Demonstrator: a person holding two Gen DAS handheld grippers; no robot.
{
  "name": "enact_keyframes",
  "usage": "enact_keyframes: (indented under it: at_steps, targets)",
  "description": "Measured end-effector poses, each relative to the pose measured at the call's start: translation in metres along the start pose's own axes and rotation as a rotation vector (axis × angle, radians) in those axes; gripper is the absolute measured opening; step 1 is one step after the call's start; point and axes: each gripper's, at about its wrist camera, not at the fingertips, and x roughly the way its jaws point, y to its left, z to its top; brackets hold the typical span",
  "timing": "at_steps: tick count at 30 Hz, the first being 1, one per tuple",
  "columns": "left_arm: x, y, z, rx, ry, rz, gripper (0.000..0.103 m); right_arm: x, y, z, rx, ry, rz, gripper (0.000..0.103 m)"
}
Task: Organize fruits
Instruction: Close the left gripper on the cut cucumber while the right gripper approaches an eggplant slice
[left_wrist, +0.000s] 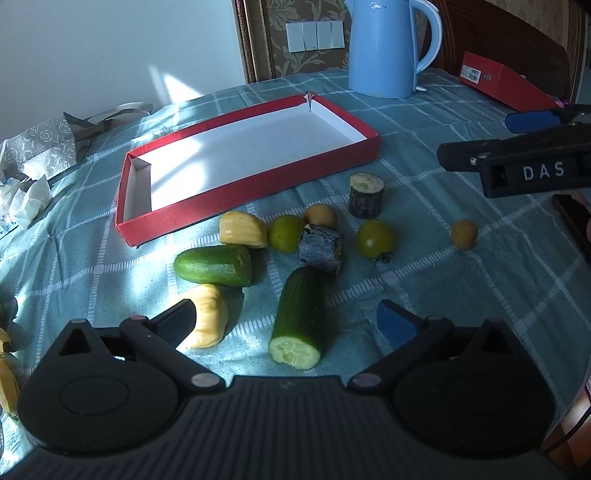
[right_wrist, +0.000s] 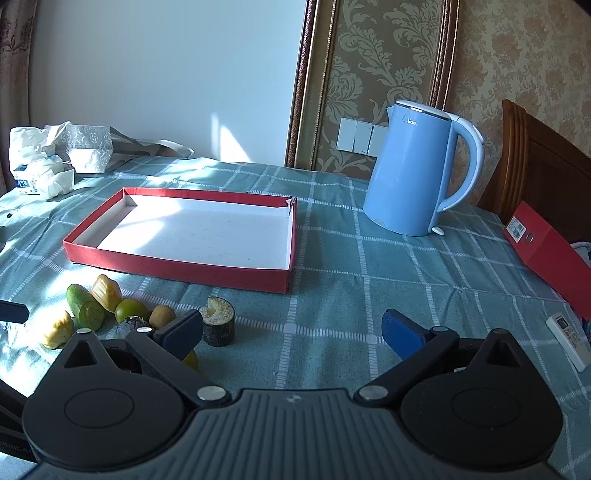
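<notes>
An empty red tray (left_wrist: 240, 194) (right_wrist: 177, 267) with a white floor lies on the checked cloth. In front of it are scattered a long cucumber piece (left_wrist: 301, 317), a short cucumber piece (left_wrist: 214, 266), two yellow jackfruit pieces (left_wrist: 242, 230) (left_wrist: 208, 315), two green tomatoes (left_wrist: 375, 238) (left_wrist: 286, 232), two small brown fruits (left_wrist: 321, 216) (left_wrist: 463, 234) and two dark sugarcane chunks (left_wrist: 365, 195) (left_wrist: 319, 251). My left gripper (left_wrist: 288, 325) is open low over the long cucumber. My right gripper (right_wrist: 291, 332) (left_wrist: 491, 138) is open and holds nothing; a sugarcane chunk (right_wrist: 218, 326) sits just right of its left finger.
A blue kettle (right_wrist: 417, 173) stands behind the tray's right end. A red box (right_wrist: 546, 251) and a white remote (right_wrist: 569, 339) lie at the right. Tissues and a patterned bag (right_wrist: 55, 158) sit at the back left. Bananas (left_wrist: 7, 369) show at the left edge.
</notes>
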Motion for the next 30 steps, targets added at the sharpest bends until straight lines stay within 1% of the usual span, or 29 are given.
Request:
enact_keyframes:
  at_steps: [2,4,6,8,11,15,20,21,23,26,30]
  targets:
    - [0.004,-0.003,0.0,0.019,0.005,-0.016,0.103,0.0,-0.003,-0.001,-0.002,0.0,-0.003,0.103]
    - [0.009,-0.006,0.0,0.033,0.008,-0.011,0.101,0.001,-0.006,-0.002,-0.002,0.004,-0.003,0.103]
    - [0.014,-0.007,0.001,0.033,0.027,-0.027,0.093,0.002,-0.008,-0.003,0.002,0.003,-0.003,0.103]
    - [0.018,-0.01,0.002,0.034,0.038,-0.04,0.089,0.003,-0.011,-0.003,0.005,0.004,-0.002,0.103]
    - [0.025,-0.014,0.001,0.053,0.058,-0.033,0.088,0.005,-0.012,-0.003,0.0,0.006,0.003,0.103]
    - [0.031,-0.011,0.0,0.03,0.083,-0.049,0.08,0.007,-0.013,-0.002,-0.006,0.005,0.013,0.103]
    - [0.034,-0.006,0.001,-0.006,0.1,-0.061,0.074,0.012,-0.013,-0.001,-0.014,0.005,0.025,0.103]
    - [0.035,-0.005,0.001,-0.014,0.101,-0.07,0.067,0.013,-0.014,-0.001,-0.014,0.005,0.028,0.103]
    - [0.035,-0.003,0.002,-0.038,0.104,-0.08,0.06,0.014,-0.014,0.0,-0.014,0.005,0.032,0.103]
    - [0.037,-0.004,0.002,-0.033,0.109,-0.078,0.058,0.017,-0.014,0.002,-0.016,0.003,0.039,0.103]
    - [0.038,-0.002,0.004,-0.046,0.11,-0.071,0.051,0.02,-0.014,0.004,-0.018,0.004,0.047,0.103]
